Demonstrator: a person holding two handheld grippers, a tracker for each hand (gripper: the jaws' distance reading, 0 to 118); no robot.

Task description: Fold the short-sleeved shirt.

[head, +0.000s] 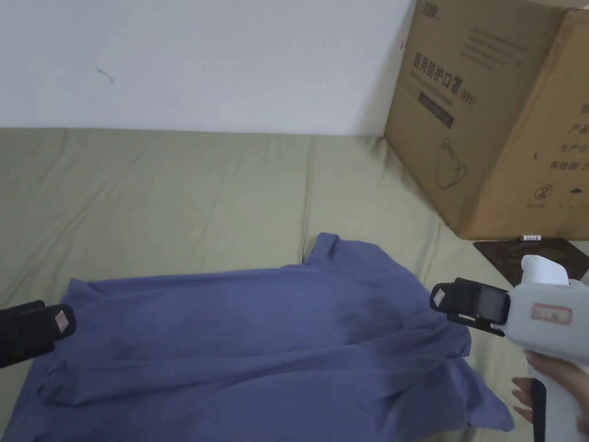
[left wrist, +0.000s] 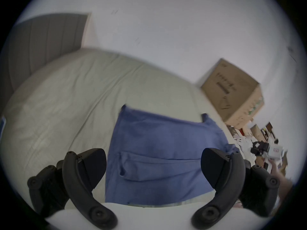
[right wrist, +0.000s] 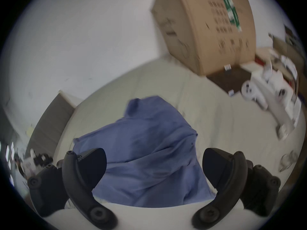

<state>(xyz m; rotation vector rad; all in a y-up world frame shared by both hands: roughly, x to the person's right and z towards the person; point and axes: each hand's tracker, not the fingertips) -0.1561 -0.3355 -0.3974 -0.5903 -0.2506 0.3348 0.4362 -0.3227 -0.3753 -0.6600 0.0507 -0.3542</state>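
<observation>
Open room is offered by the wrinkled olive-green bed sheet (head: 172, 190) left of and behind the blue shirt (head: 259, 345); the right side is blocked by 1 large brown cardboard box (head: 489, 115).

shirt (head: 259, 339) on bed (head: 172, 190), box (head: 489, 115) behind right

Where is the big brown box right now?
In the head view the cardboard box stands at the upper right, against the white wall, on the green sheet just beyond the blue shirt and the right gripper.
</observation>
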